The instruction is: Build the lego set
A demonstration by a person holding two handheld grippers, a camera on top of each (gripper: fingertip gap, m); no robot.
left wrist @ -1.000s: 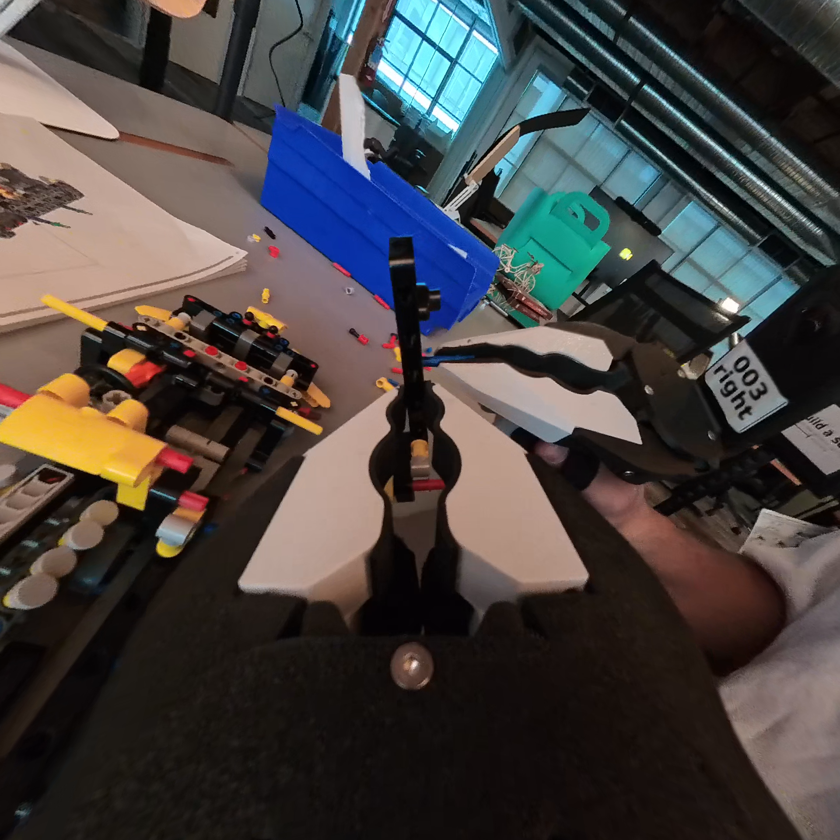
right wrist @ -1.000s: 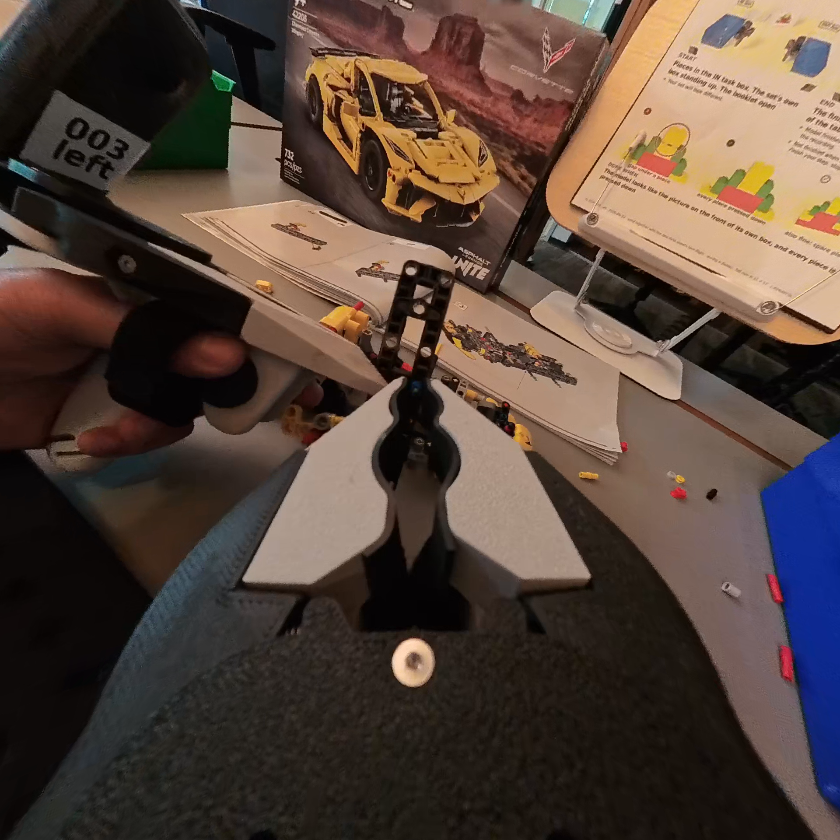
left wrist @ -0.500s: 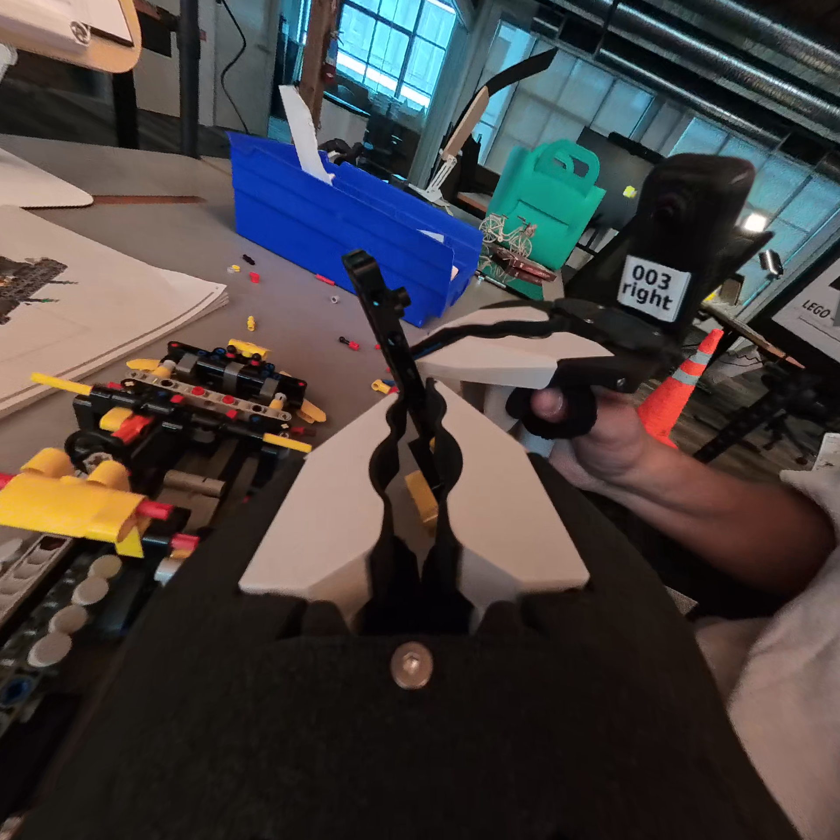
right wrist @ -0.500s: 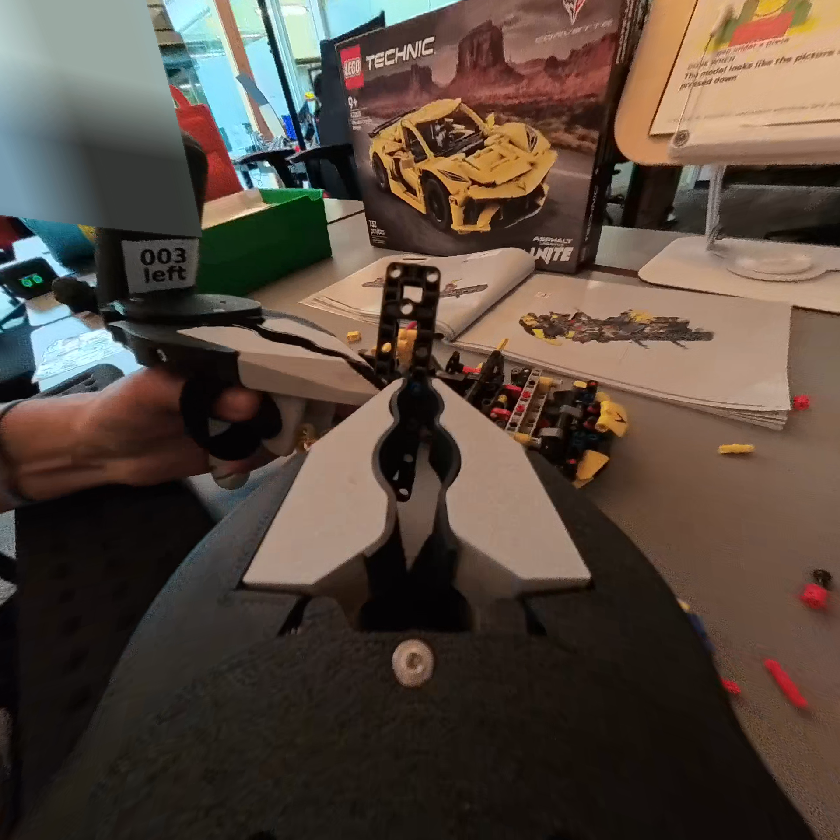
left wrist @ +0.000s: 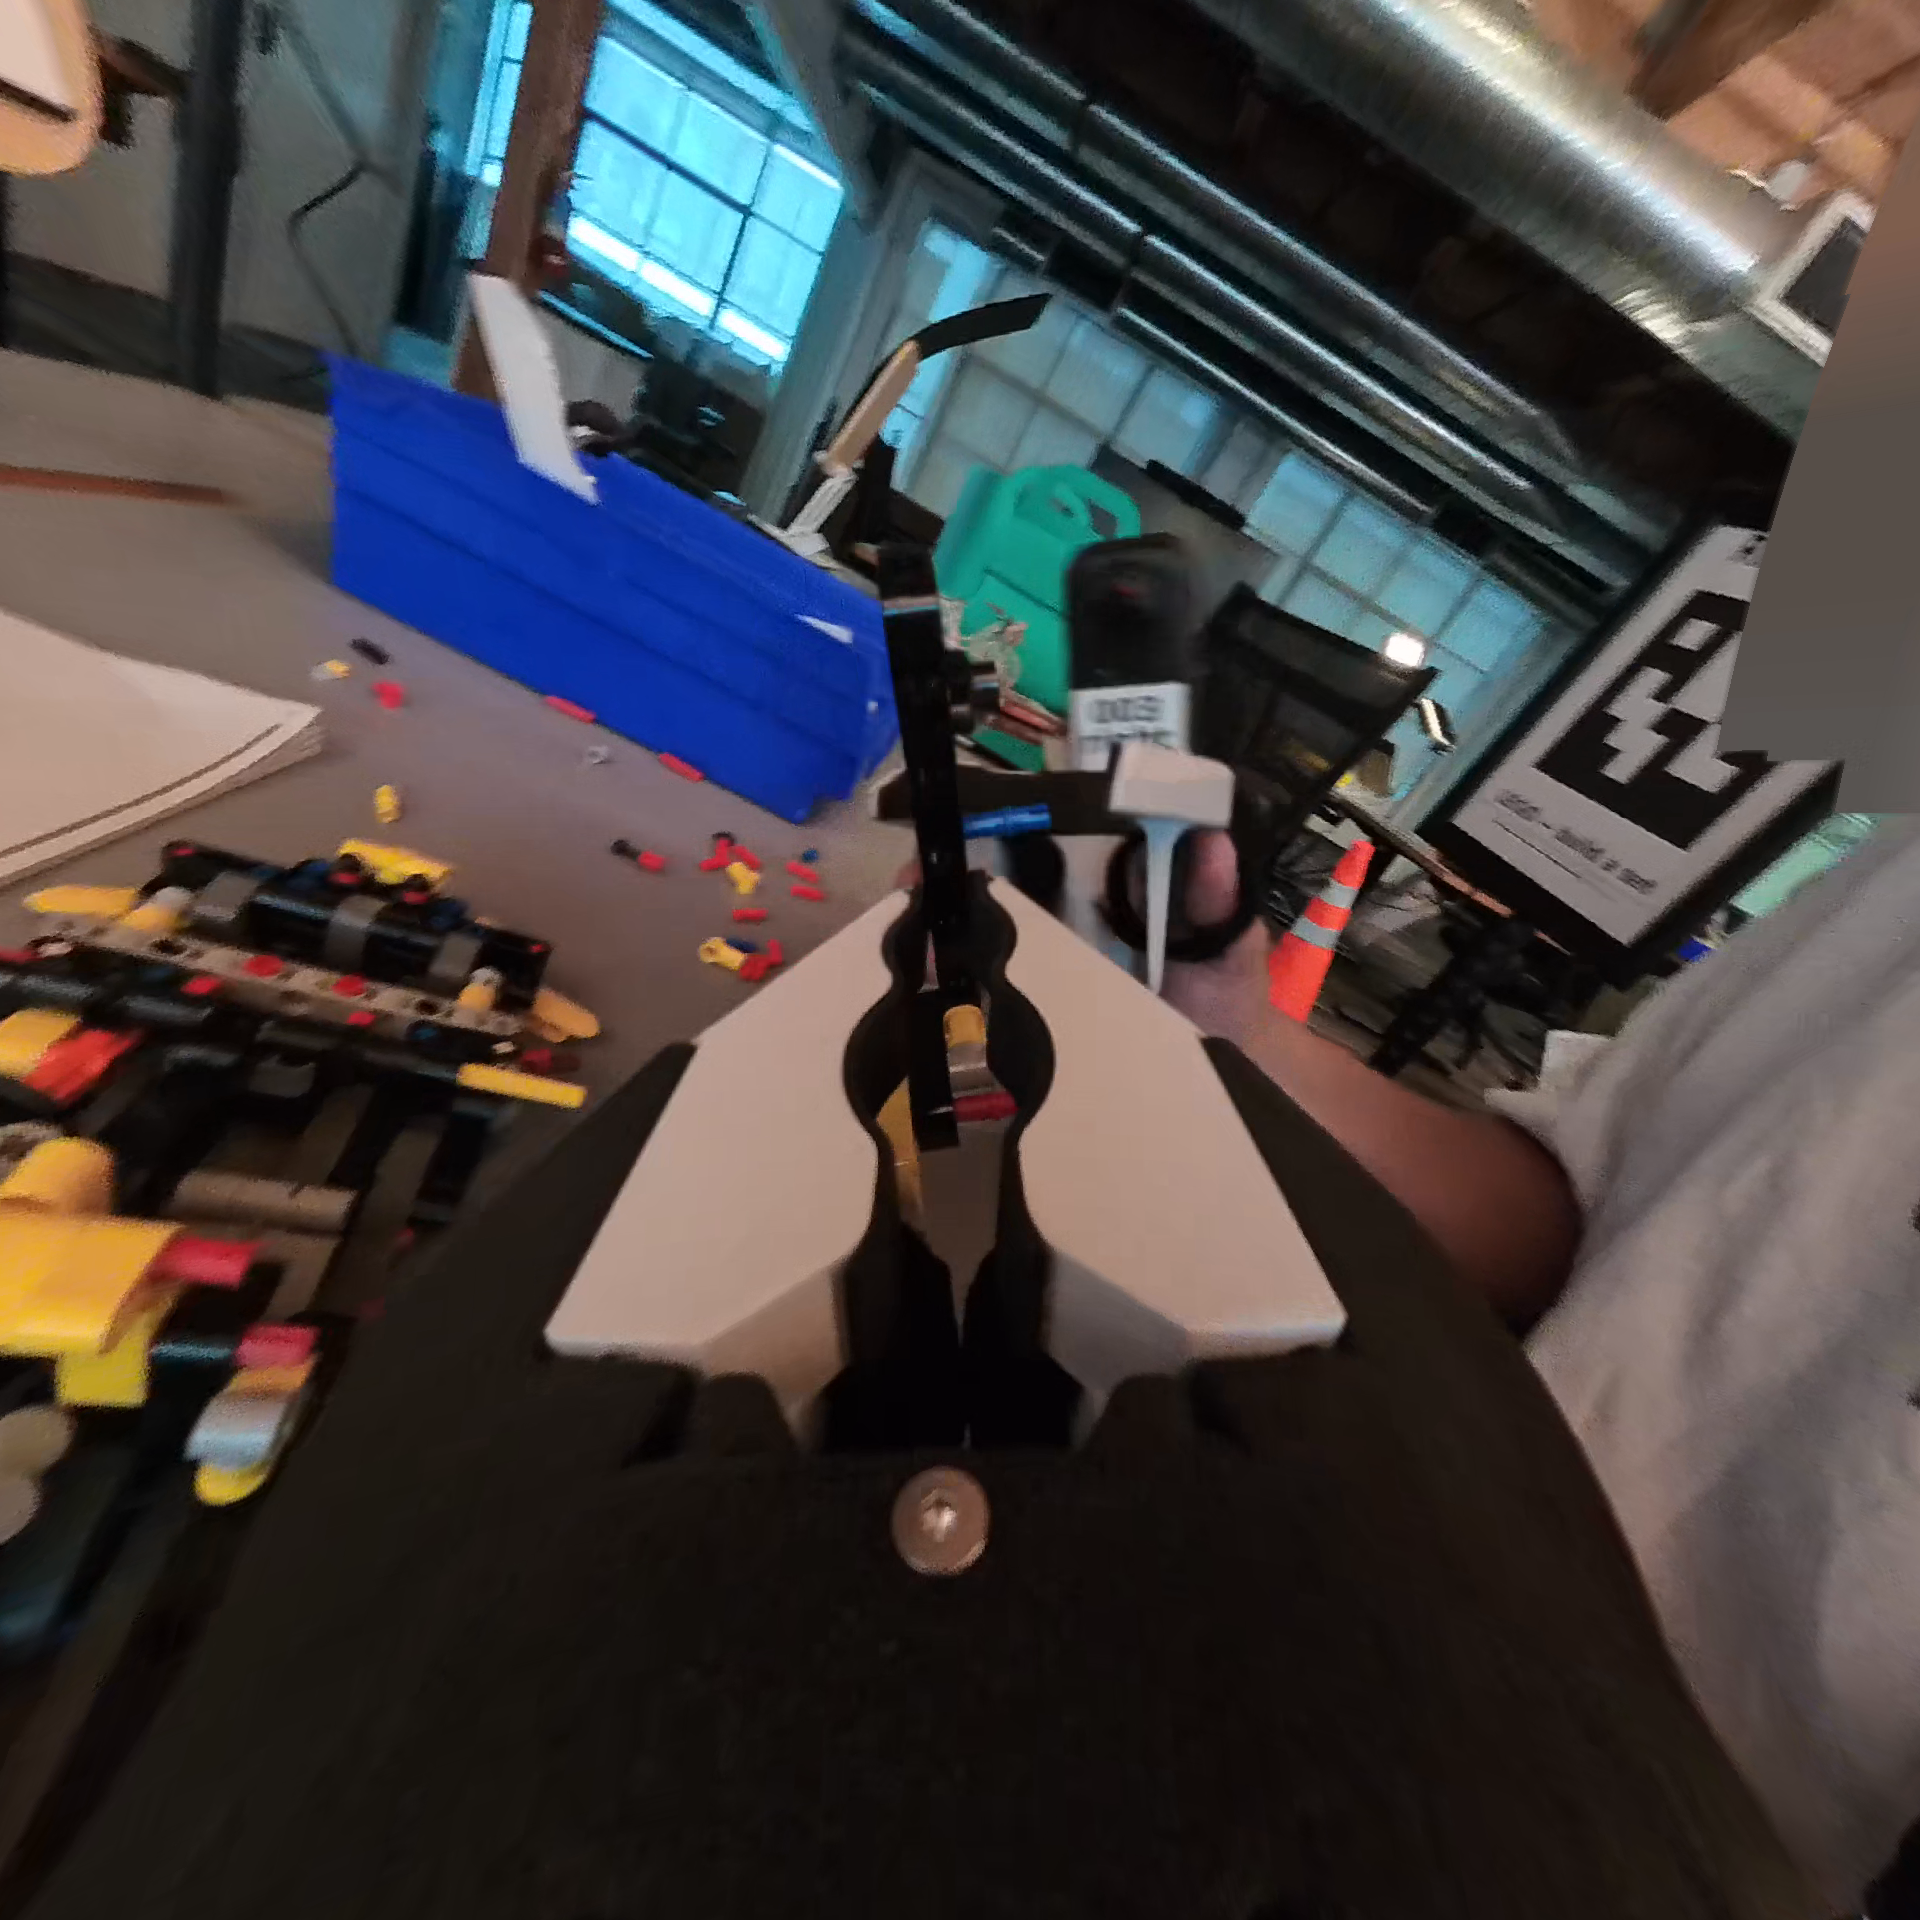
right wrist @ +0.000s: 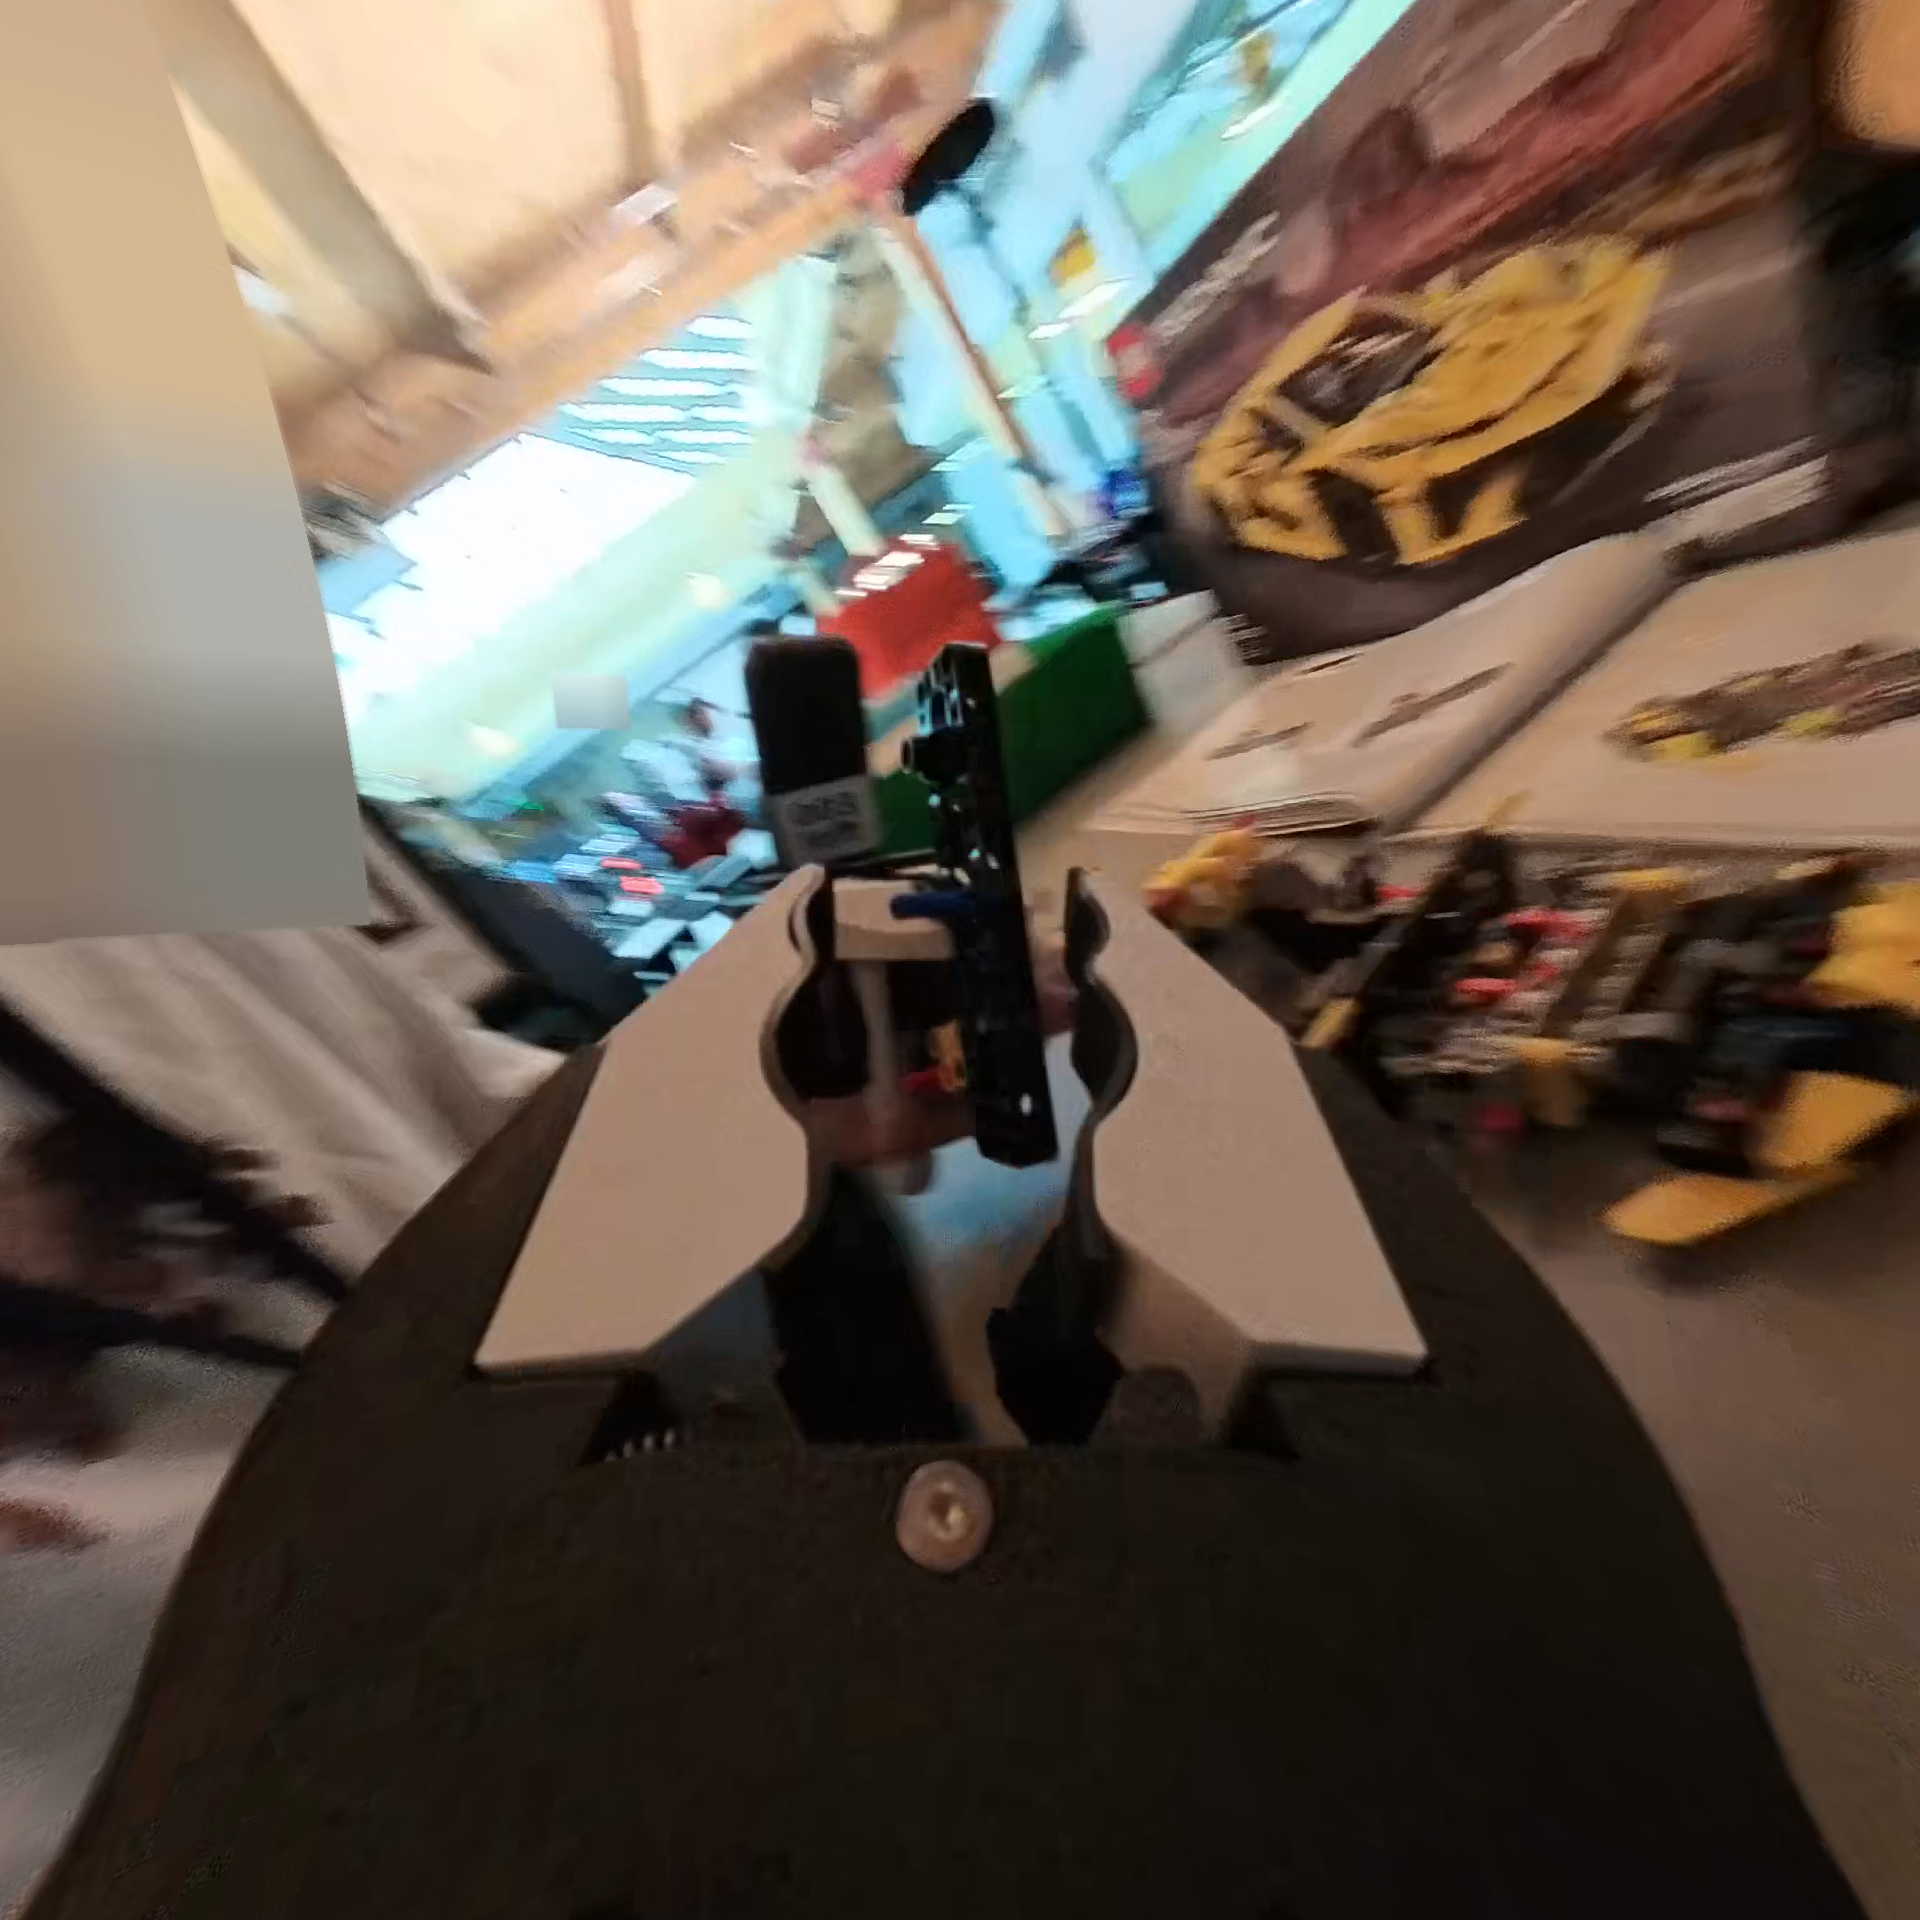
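My left gripper (left wrist: 948, 894) is shut on a black lego beam (left wrist: 928, 769) and holds it upright above the table. A blue pin (left wrist: 1003, 821) sticks out of the beam's side toward my right gripper. In the right wrist view my right gripper (right wrist: 940, 894) is open. The same beam (right wrist: 987, 935) and blue pin (right wrist: 925, 904) stand between its fingers (right wrist: 1086, 914), which do not press on them. One right finger (left wrist: 1172, 784) also shows in the left wrist view. The part-built black and yellow car (left wrist: 260, 966) lies on the grey table (left wrist: 499, 769), and it also shows in the right wrist view (right wrist: 1558, 987).
A blue bin (left wrist: 582, 613) stands at the back, with loose red, yellow and blue pins (left wrist: 743, 894) in front of it. Instruction booklets (right wrist: 1455, 727) and the set's box (right wrist: 1507, 416) lie behind the car. An orange cone (left wrist: 1320, 935) is beyond the table. A person's sleeve fills the right edge. Only a small space, under 4 cm, lies between the two pairs of fingers.
My right gripper was shut on the blue pin at the beam and has opened; the pin stays in the beam. My left gripper keeps its grip. Both views have swung and blurred.
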